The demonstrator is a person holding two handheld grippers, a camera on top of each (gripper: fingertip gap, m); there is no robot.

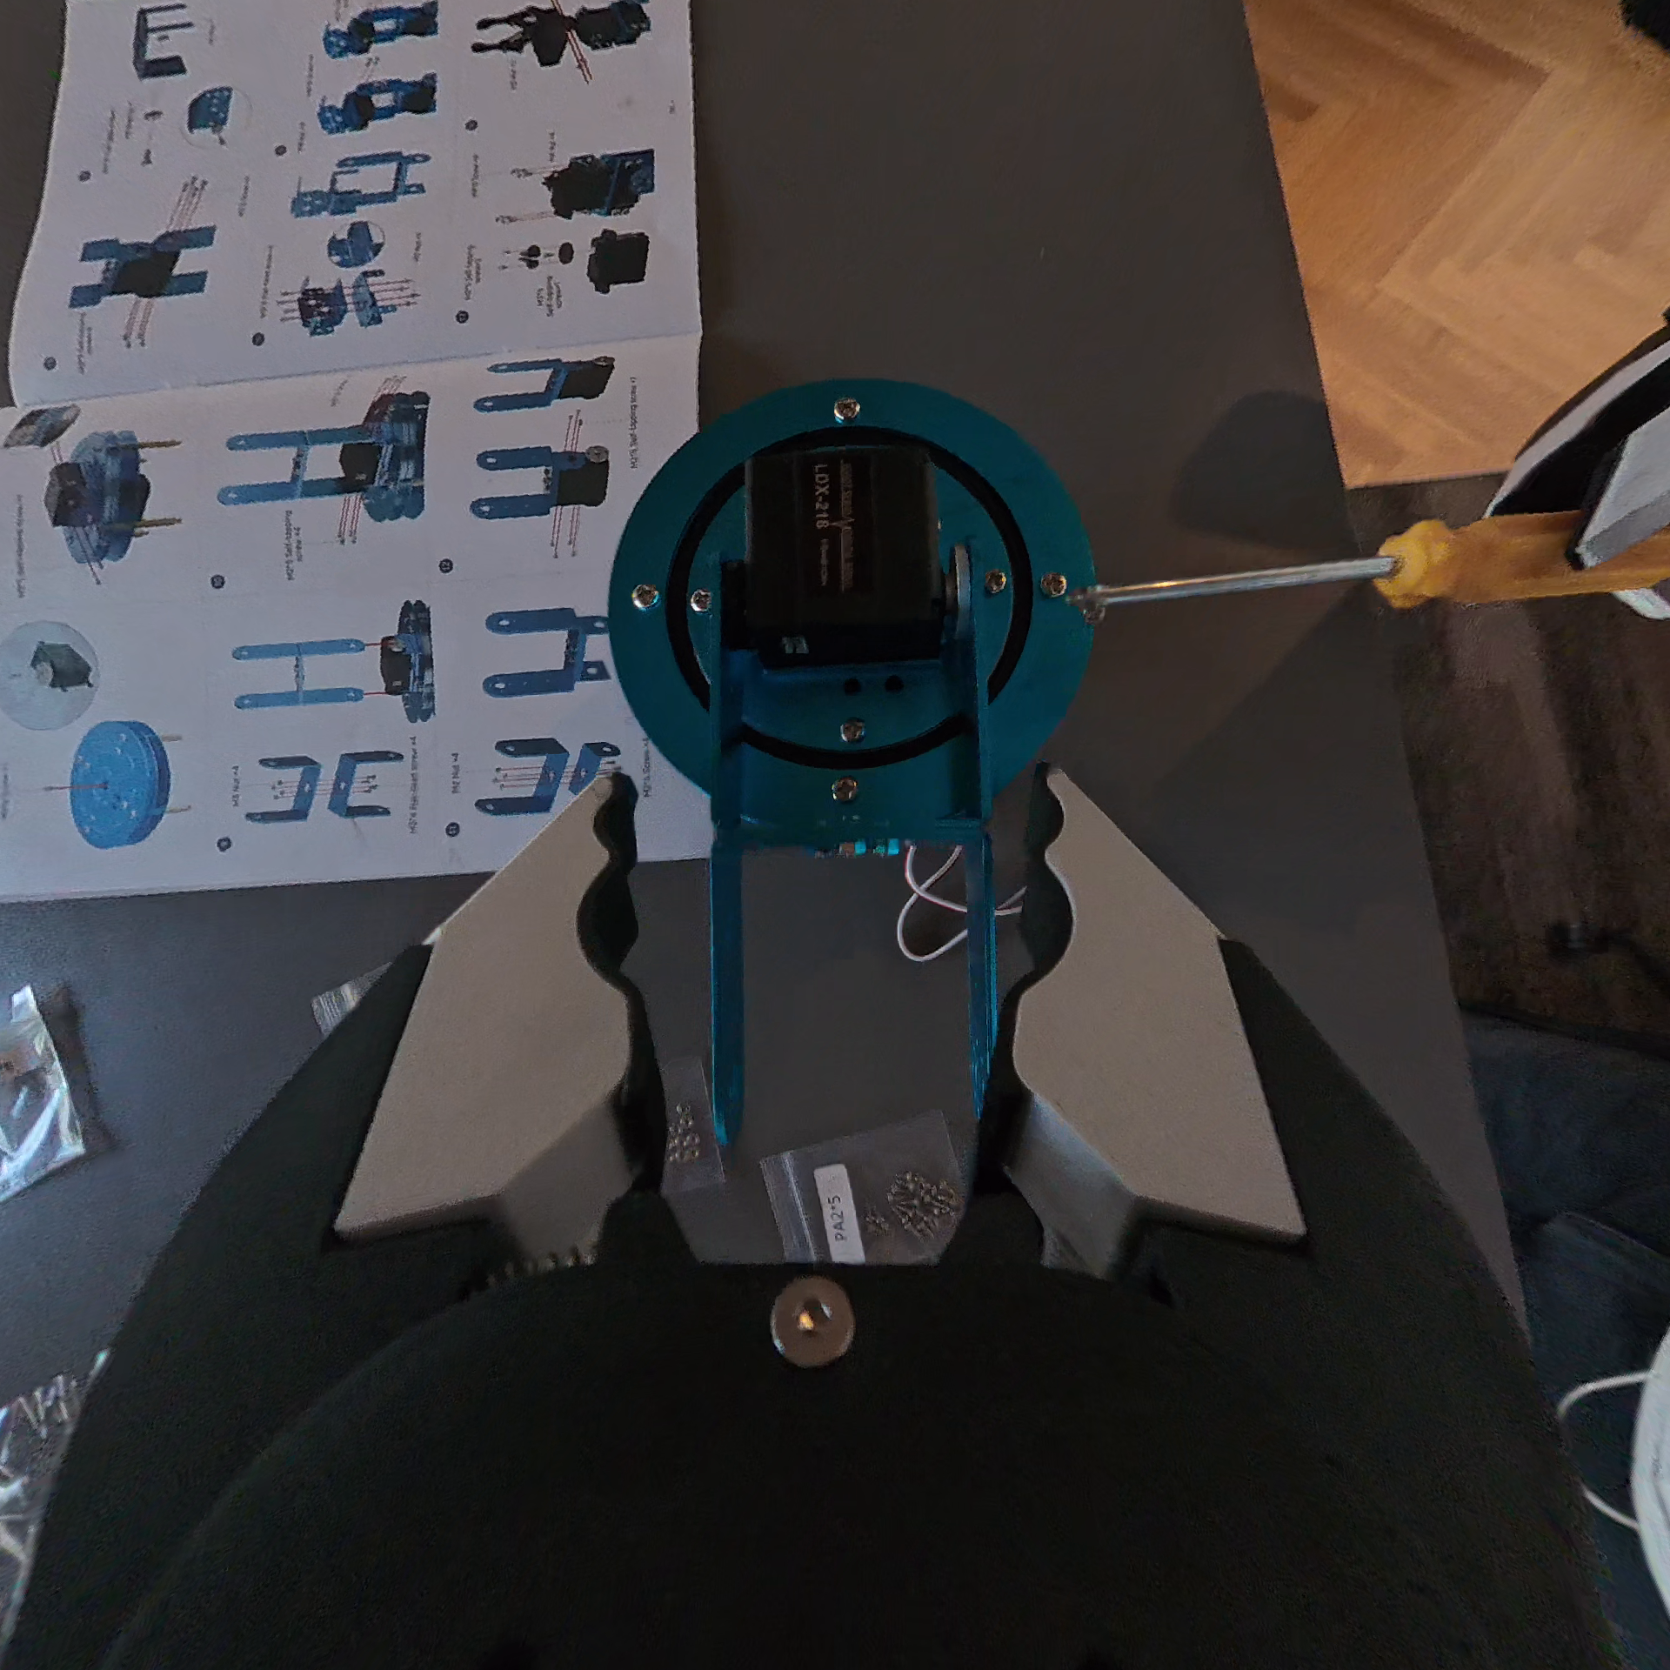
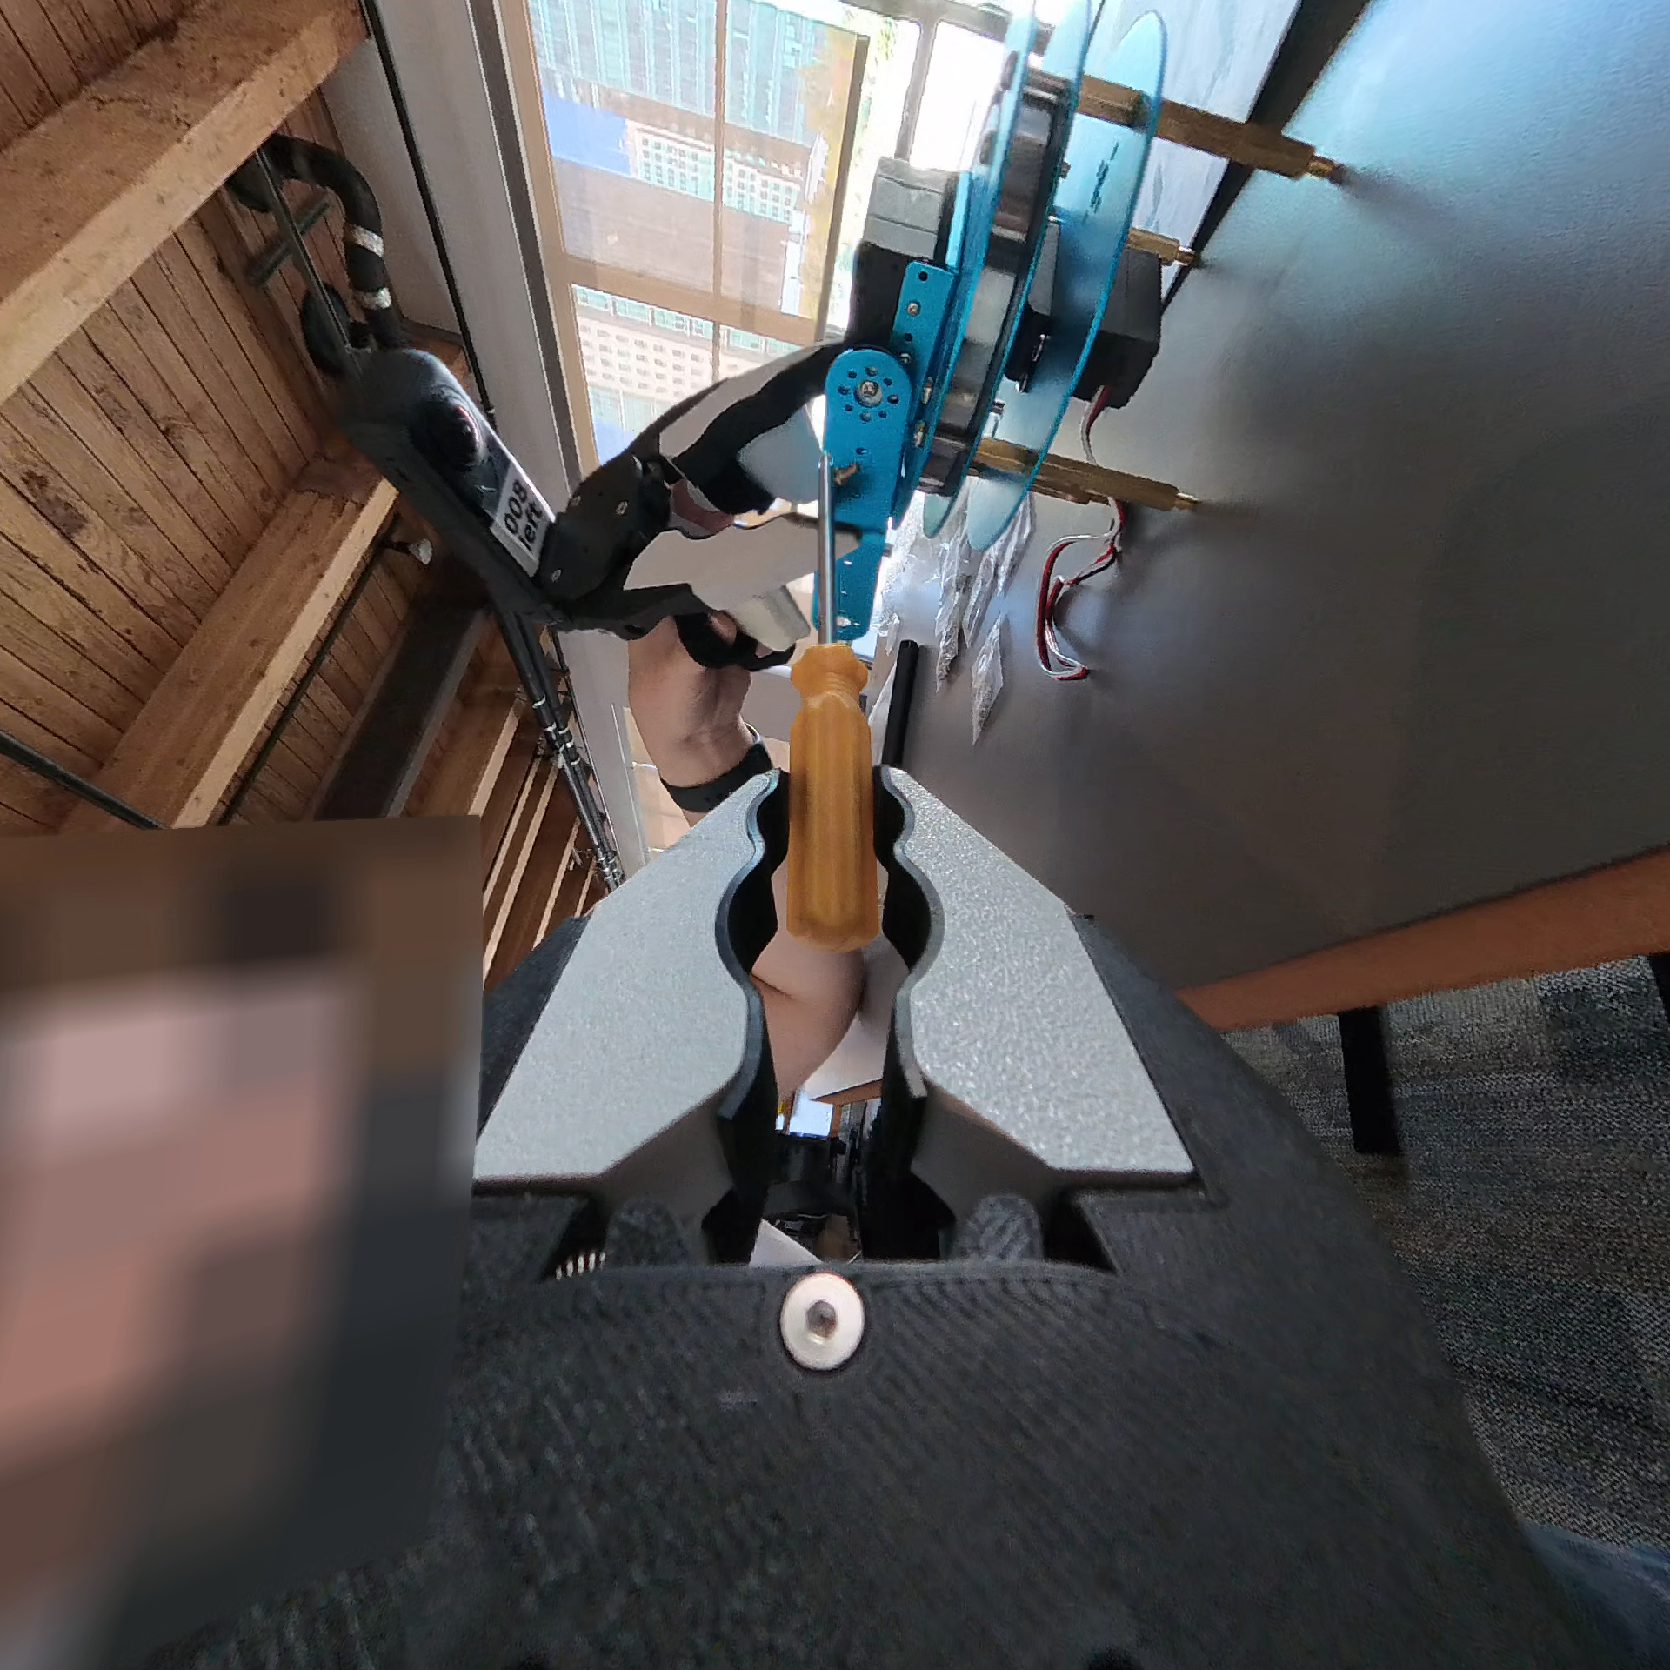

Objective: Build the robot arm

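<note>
A blue round base (image 1: 651,506) carries a black servo (image 1: 836,542) and an upright blue U-bracket (image 1: 727,949), all standing on a dark grey table (image 1: 994,226). My left gripper (image 1: 831,786) is open and straddles the bracket's two arms, with a gap showing on the left side. My right gripper (image 2: 827,786) is shut on the yellow handle of a screwdriver (image 2: 831,813). The screwdriver's tip meets a small screw (image 2: 845,474) at the side of the bracket. From the left wrist view the screwdriver (image 1: 1220,578) comes in from the right to the base's rim.
A printed assembly sheet (image 1: 361,452) lies left of the base. Small bags of screws (image 1: 858,1202) lie under and left of my left gripper. White and red wires (image 2: 1075,578) trail from the base. The table edge and wood floor (image 1: 1446,226) are to the right.
</note>
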